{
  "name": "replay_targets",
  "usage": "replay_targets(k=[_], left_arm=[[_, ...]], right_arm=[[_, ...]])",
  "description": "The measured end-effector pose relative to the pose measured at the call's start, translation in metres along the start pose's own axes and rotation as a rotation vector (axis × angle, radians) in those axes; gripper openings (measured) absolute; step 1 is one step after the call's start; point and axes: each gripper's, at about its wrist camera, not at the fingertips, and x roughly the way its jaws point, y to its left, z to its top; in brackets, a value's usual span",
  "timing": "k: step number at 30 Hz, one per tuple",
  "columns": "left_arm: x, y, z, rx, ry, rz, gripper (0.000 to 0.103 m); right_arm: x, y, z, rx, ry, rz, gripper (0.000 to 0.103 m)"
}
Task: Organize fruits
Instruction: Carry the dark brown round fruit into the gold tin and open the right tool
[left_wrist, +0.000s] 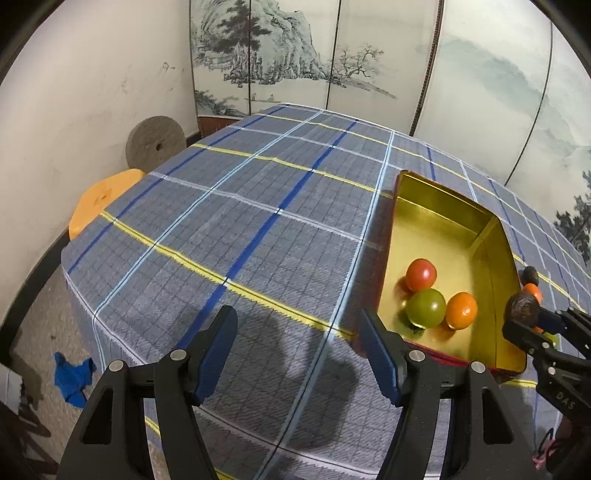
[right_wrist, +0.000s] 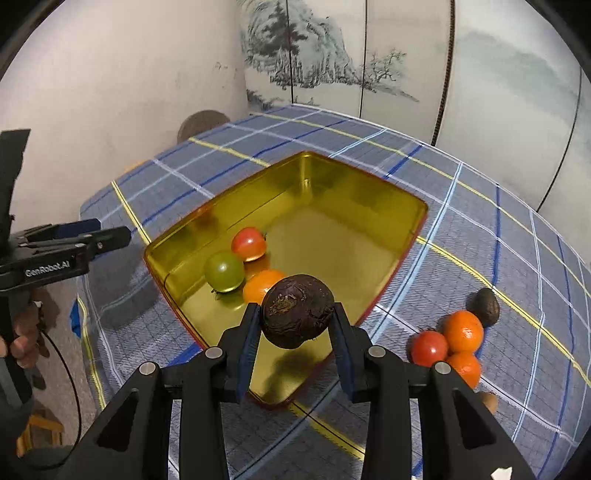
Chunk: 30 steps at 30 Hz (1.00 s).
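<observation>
My right gripper (right_wrist: 295, 314) is shut on a dark wrinkled round fruit (right_wrist: 297, 310), held above the near corner of a gold tin (right_wrist: 406, 236). Inside the tin lie a red fruit (right_wrist: 248, 243), a green one (right_wrist: 224, 272) and an orange one (right_wrist: 260, 290). On the cloth right of the tin sit a red fruit (right_wrist: 428, 347), two oranges (right_wrist: 463, 330) and another dark fruit (right_wrist: 484, 306). My left gripper (left_wrist: 297, 321) is open and holds nothing, over the plaid cloth left of the tin (left_wrist: 443, 203). The left wrist view shows the right gripper (left_wrist: 532, 317) with its dark fruit (left_wrist: 522, 308) at the tin's right side.
A blue plaid cloth (left_wrist: 240, 221) covers the table, whose edge drops off at the left. Beyond that edge stand an orange stool (left_wrist: 99, 203) and a grey stone disc (left_wrist: 155, 142). A painted folding screen (left_wrist: 295, 55) stands behind. A person's hand (right_wrist: 22, 343) holds the left gripper.
</observation>
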Motion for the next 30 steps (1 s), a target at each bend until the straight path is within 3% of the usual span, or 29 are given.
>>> replay_targets(k=[30], left_arm=[[0.005, 0.019, -0.019, 0.000, 0.043, -0.015, 0.069]], right_arm=[[0.032, 0.011, 0.001, -0.046, 0.066, -0.036, 0.035]])
